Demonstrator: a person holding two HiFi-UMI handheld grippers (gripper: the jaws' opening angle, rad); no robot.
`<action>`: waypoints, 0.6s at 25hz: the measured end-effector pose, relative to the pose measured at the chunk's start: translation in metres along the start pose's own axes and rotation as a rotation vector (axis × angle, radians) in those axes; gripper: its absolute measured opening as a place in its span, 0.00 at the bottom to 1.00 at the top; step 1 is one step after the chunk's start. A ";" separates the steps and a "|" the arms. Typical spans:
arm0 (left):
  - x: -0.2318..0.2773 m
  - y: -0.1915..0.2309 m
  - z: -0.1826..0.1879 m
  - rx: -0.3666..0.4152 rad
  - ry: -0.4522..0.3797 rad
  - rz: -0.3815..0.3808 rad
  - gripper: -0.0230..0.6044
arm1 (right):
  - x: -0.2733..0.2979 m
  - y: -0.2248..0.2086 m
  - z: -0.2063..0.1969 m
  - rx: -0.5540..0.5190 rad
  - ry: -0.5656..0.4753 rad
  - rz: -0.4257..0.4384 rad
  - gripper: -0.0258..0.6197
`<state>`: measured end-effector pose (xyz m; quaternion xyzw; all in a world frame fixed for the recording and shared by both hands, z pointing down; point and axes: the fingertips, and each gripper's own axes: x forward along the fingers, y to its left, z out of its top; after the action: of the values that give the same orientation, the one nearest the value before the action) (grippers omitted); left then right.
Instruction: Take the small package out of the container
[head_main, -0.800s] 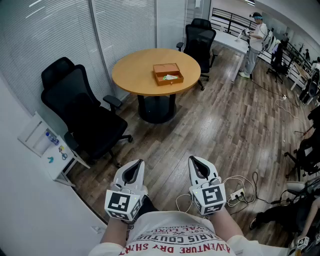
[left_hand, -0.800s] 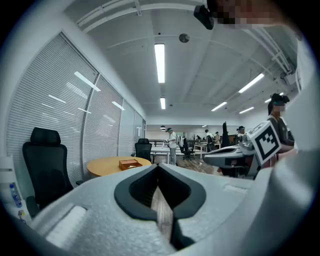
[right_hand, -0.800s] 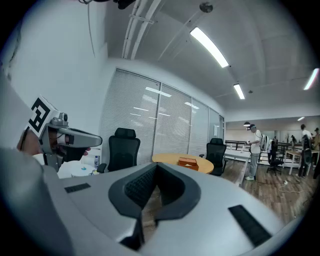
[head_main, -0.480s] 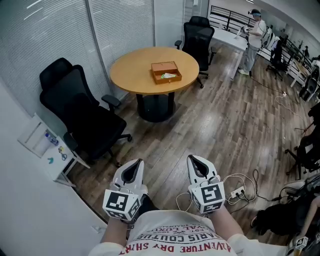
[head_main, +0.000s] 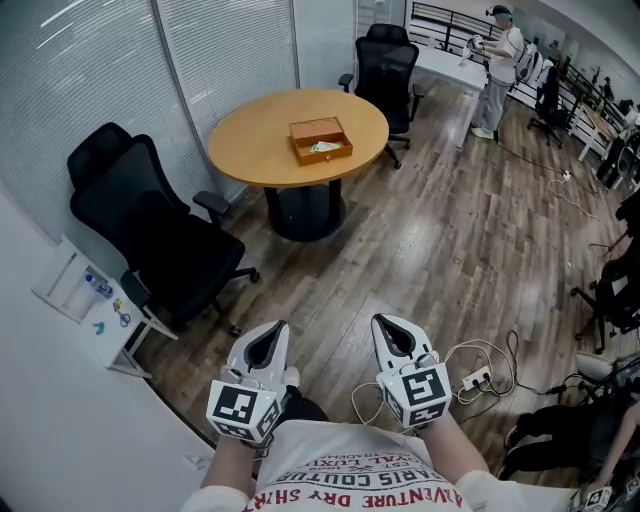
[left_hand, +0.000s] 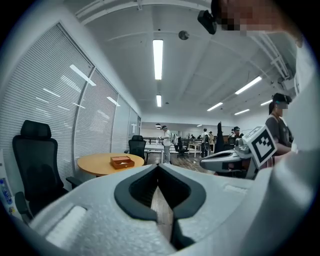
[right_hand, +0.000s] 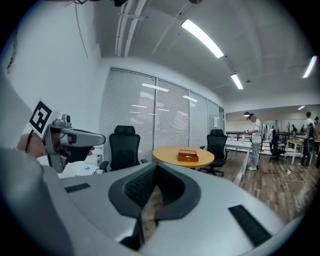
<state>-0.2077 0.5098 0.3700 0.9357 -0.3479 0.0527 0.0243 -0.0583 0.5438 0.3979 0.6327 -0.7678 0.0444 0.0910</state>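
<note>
A wood-plank floor (head_main: 450, 240) runs through an open office. A round wooden counter (head_main: 250, 140) stands near windows covered by white blinds (head_main: 100, 70), with one black office chair (head_main: 150, 235) beside it and another chair (head_main: 385, 60) behind. Strip lights (left_hand: 158, 59) line the white ceiling.

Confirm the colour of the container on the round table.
Orange-brown container, darker than the light wood table; shows best in the head view.

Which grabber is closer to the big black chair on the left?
Left. The left gripper is just right of the black chair; the right gripper is farther right, past the left one.
</note>
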 end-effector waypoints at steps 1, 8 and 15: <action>0.004 -0.001 -0.003 -0.003 0.005 -0.002 0.06 | 0.001 -0.002 -0.003 0.001 0.003 0.004 0.05; 0.052 0.016 -0.019 -0.033 0.045 -0.035 0.06 | 0.040 -0.035 -0.016 0.032 0.037 -0.029 0.05; 0.144 0.070 -0.004 -0.046 0.039 -0.090 0.06 | 0.119 -0.084 -0.006 0.010 0.068 -0.083 0.05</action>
<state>-0.1453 0.3633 0.3917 0.9484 -0.3061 0.0620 0.0551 0.0029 0.4141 0.4232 0.6625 -0.7371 0.0659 0.1157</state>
